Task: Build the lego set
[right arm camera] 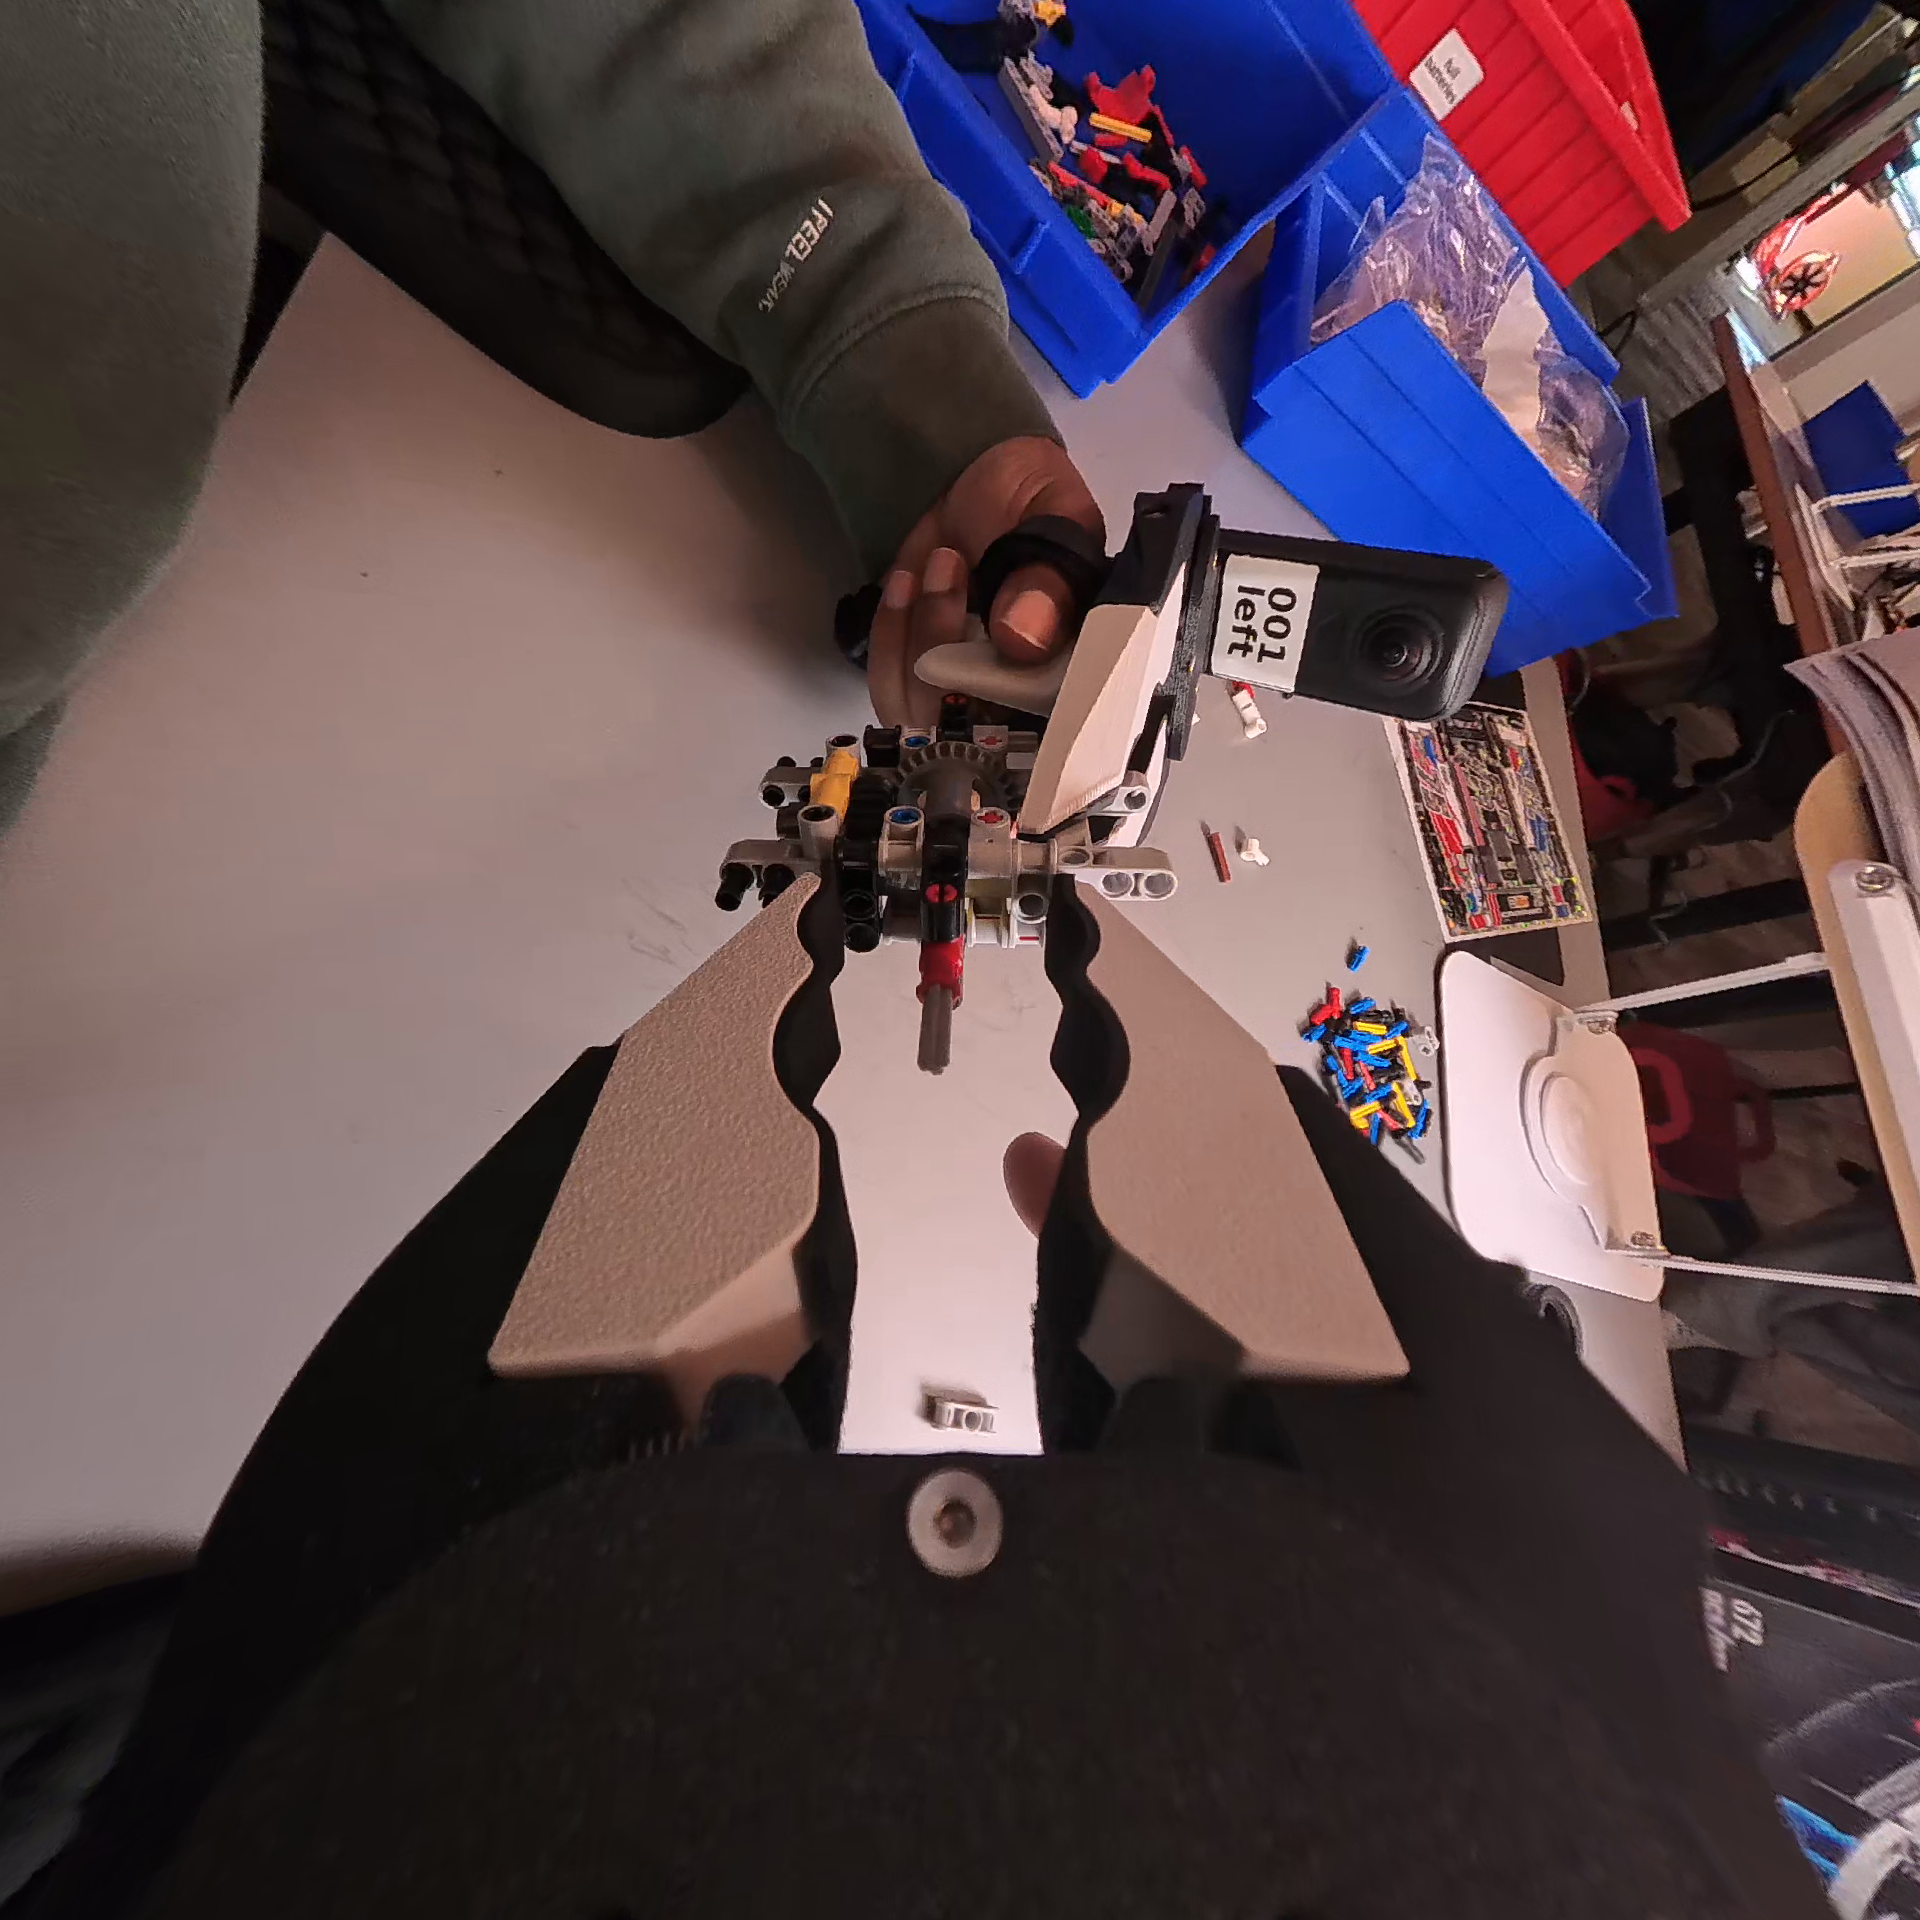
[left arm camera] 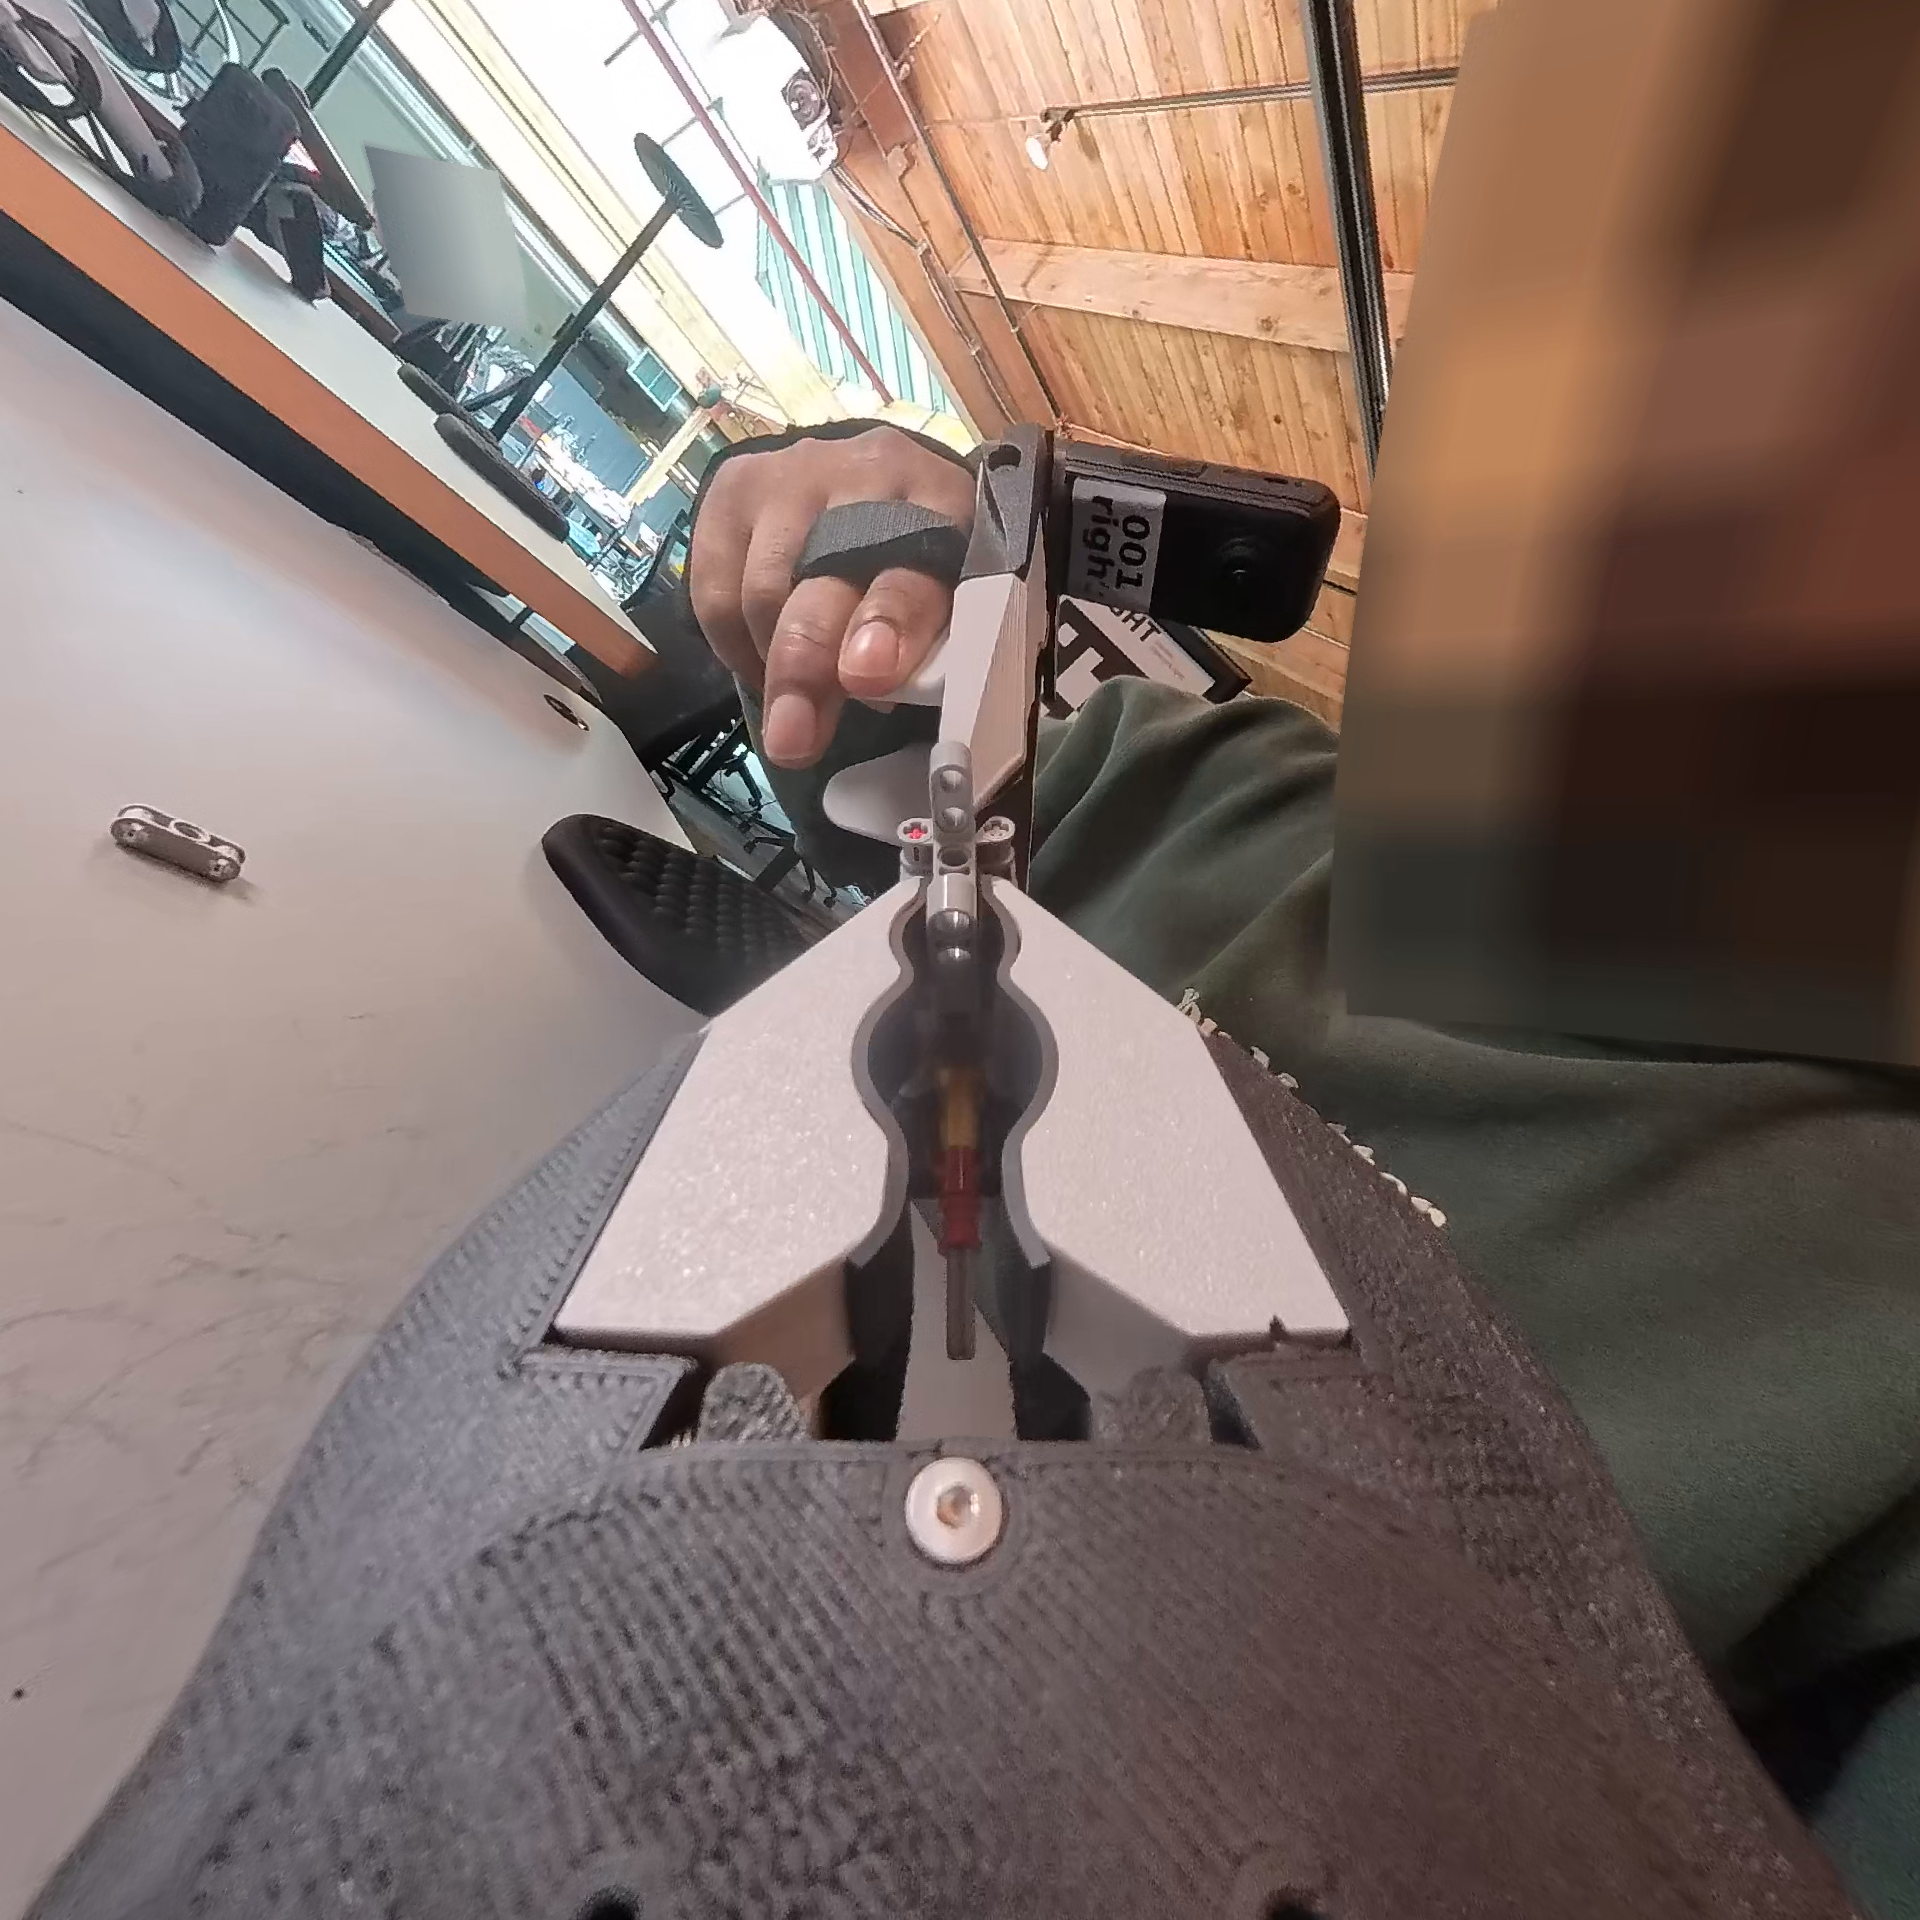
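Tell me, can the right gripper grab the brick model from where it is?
Probably yes. The right gripper is open, its fingers at either side of the brick model, and nothing blocks the gap. The left gripper already grips one end.

Left wrist view: most of the brick assembly (left arm camera: 954, 862) lay hidden between the closed grey fingers (left arm camera: 790, 1122); only its beam end and a red-and-yellow axle showed through the slot. A blurred patch covered the upper right. Right wrist view: the left gripper's (right arm camera: 1039, 831) far finger sat behind its near one, contact there unreadable. Blue bins (right arm camera: 1434, 436) and red bin (right arm camera: 1538, 104) were cut by the top edge. The loose pin pile (right arm camera: 1371, 1070) was too small to sort.
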A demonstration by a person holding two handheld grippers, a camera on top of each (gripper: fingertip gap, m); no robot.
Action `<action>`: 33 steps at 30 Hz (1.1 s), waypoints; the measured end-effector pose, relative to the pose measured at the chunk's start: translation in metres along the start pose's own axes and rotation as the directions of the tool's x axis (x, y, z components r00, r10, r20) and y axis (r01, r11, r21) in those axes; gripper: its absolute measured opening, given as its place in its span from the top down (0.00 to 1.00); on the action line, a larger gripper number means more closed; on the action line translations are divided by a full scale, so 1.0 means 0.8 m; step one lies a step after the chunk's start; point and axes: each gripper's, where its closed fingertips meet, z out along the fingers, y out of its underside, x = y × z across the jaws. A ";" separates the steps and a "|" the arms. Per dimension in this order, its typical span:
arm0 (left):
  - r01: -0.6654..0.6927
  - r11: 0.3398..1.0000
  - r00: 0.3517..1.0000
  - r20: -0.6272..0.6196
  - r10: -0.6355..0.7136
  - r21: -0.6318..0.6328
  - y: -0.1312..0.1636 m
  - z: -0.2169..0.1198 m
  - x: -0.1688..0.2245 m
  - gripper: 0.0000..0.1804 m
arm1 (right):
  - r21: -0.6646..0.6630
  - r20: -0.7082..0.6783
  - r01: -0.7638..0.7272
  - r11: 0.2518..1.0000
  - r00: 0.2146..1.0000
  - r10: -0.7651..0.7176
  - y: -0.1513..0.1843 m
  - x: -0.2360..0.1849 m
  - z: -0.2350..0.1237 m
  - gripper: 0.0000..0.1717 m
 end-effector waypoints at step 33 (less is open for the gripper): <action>-0.419 0.806 0.335 0.754 0.565 -0.418 -0.032 -0.049 -0.099 0.97 | 0.118 -0.401 -0.588 0.800 0.709 0.580 0.085 0.050 0.013 0.84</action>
